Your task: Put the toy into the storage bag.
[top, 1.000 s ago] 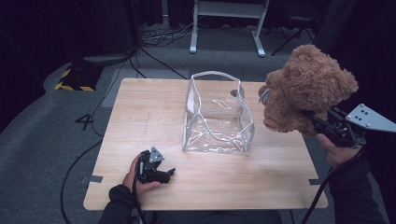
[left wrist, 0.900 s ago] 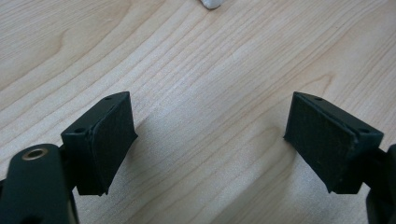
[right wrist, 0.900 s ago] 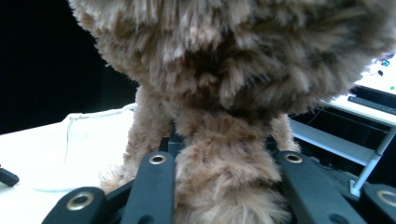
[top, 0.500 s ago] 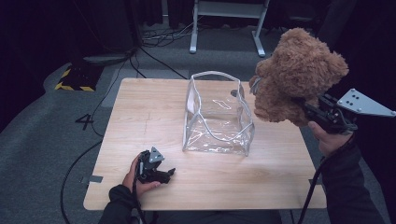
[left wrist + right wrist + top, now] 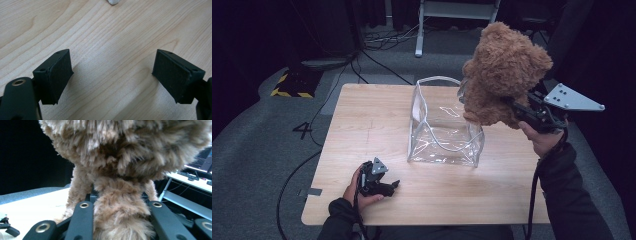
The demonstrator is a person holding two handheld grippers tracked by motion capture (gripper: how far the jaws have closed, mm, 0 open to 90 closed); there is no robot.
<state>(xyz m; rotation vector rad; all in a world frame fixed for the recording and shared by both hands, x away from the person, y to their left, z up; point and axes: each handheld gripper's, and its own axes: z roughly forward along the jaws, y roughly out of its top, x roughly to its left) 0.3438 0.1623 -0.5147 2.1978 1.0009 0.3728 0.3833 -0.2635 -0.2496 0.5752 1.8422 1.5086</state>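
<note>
A brown teddy bear hangs in the air over the right rim of a clear plastic bag that stands open on the wooden table. My right gripper is shut on the bear's lower body; in the right gripper view the fur bulges between the two black jaws. My left gripper rests on the table near the front left, held by a hand. Its jaws stand wide apart over bare wood in the left gripper view, with nothing between them.
A metal stand and cables lie on the grey floor beyond the table. A yellow-black striped block sits on the floor at left. Bare wood lies left of the bag and along the front edge.
My right gripper has carried the bear up and to the left, from beside the bag to above its right rim. The left gripper has stayed in place.
</note>
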